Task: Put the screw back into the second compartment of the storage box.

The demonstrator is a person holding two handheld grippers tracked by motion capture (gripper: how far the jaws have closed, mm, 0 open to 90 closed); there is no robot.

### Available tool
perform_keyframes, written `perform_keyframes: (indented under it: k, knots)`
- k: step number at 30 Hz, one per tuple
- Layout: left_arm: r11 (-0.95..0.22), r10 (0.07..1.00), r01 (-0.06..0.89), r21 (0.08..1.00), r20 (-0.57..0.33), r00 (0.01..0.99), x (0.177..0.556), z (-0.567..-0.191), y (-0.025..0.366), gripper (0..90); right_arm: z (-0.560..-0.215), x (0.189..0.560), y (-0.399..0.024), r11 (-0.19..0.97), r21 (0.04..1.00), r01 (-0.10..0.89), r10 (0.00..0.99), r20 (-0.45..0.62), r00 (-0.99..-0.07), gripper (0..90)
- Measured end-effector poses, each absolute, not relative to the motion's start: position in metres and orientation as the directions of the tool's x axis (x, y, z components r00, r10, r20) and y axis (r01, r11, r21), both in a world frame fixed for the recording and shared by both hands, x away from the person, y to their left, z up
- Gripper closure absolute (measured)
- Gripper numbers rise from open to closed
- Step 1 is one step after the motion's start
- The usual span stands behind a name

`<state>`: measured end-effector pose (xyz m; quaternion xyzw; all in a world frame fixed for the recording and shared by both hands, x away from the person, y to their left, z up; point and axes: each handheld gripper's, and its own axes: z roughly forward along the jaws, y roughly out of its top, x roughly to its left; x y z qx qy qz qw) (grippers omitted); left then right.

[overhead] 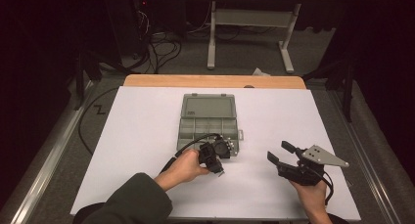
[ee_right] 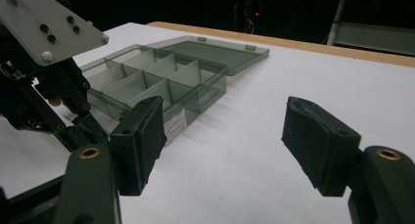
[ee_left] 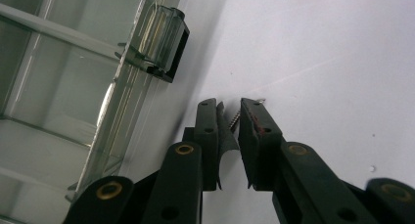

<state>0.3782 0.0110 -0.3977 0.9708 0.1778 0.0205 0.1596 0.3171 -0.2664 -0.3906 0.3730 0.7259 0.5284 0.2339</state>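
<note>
Left gripper (ee_left: pixel 236 121) jaws nearly closed around a screw (ee_left: pixel 235 119); right gripper (ee_right: pixel 222 145) jaws wide – empty

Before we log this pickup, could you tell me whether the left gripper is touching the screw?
Cannot tell. In the left gripper view the screw stands between the left gripper's narrowly parted pads, but neither contact nor a gap shows plainly.

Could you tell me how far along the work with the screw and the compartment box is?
Done: the compartment box lies open, lid back. In hand: the left gripper has its jaws around a small screw on the white table beside the box. Left: lifting it into a compartment. The right gripper waits open.
</note>
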Motion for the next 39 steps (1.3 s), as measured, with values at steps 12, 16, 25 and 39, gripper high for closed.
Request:
perform_keyframes:
  k: [12,16,25,39]
  knots:
    - [-0.886,0.361,0.344,0.310,-0.001,0.932,0.3800,-0.3979,0.0130,83.7,-0.3906,0.3170,-0.2664,0.163,0.942,0.294,0.789,0.055,-0.612,33.8]
    - [-0.886,0.364,0.346,0.308,0.000,0.932,0.3804,-0.3978,0.0136,84.1,-0.3905,0.3169,-0.2663,0.164,0.941,0.295,0.788,0.055,-0.613,33.8]
    - [-0.884,0.365,0.345,0.315,0.004,0.931,0.3810,-0.3969,0.0150,84.4,-0.3905,0.3169,-0.2664,0.163,0.942,0.293,0.789,0.054,-0.612,33.8]
    - [-0.886,0.366,0.348,0.305,0.000,0.931,0.3818,-0.3975,0.0152,83.8,-0.3906,0.3170,-0.2661,0.163,0.942,0.294,0.788,0.055,-0.614,33.9]
